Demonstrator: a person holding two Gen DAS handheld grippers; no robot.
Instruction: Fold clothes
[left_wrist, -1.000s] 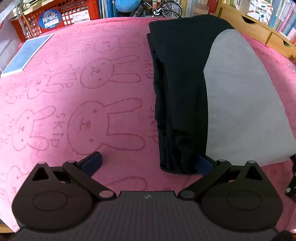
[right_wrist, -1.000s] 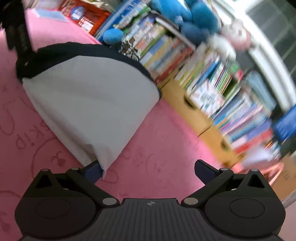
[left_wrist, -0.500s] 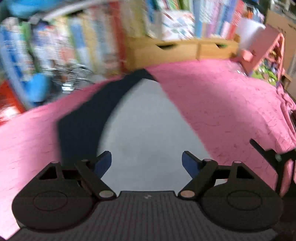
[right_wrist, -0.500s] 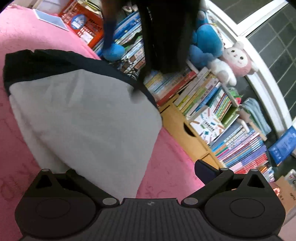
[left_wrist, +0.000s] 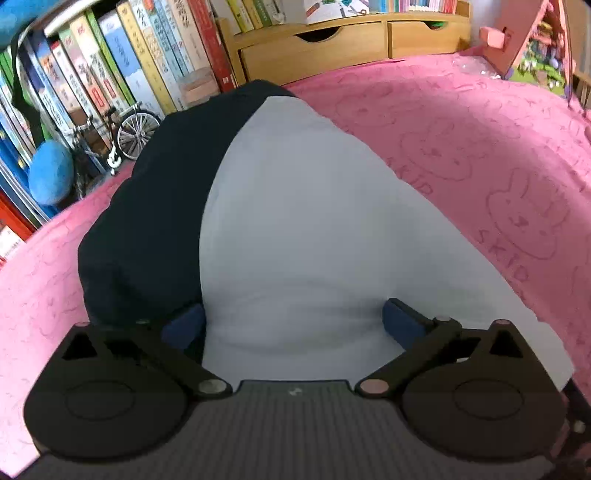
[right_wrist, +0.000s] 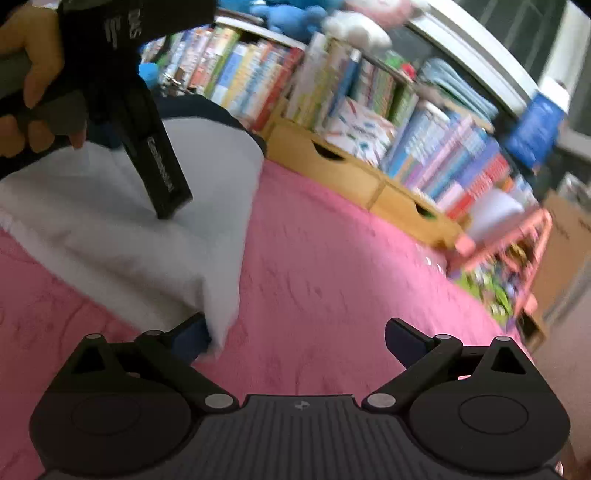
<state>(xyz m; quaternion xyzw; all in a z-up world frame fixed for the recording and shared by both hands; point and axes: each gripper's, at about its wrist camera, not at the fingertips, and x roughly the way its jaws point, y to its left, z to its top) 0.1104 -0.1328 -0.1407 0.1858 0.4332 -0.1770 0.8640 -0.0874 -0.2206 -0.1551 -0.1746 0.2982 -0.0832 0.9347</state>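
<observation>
the pink cloth covers the whole surface under me, a soft nubbly fabric stamped with outlined rabbits and the word "skip". behind it runs a row of books, thin upright spines packed tight, next to a light wooden drawer unit with scooped handle cut-outs.

the folded garment lies on the cloth near the books. it is a smooth matte bundle, pale grey-white on top and on its right, with a dark navy layer showing along its left side, rounded at the far end.

my left gripper sits right over the near end of the garment, both fingers spread wide; the pale fabric fills the gap between them and the left finger stands at the seam where navy meets grey. i cannot tell whether the pads touch the fabric.

my right gripper is low over the cloth at the garment's near right corner, fingers spread wide and pinching nothing. the corner lies just beside my left finger; the gap holds only pink cloth.

a toy bicycle and a blue plush ball stand by the books.
</observation>
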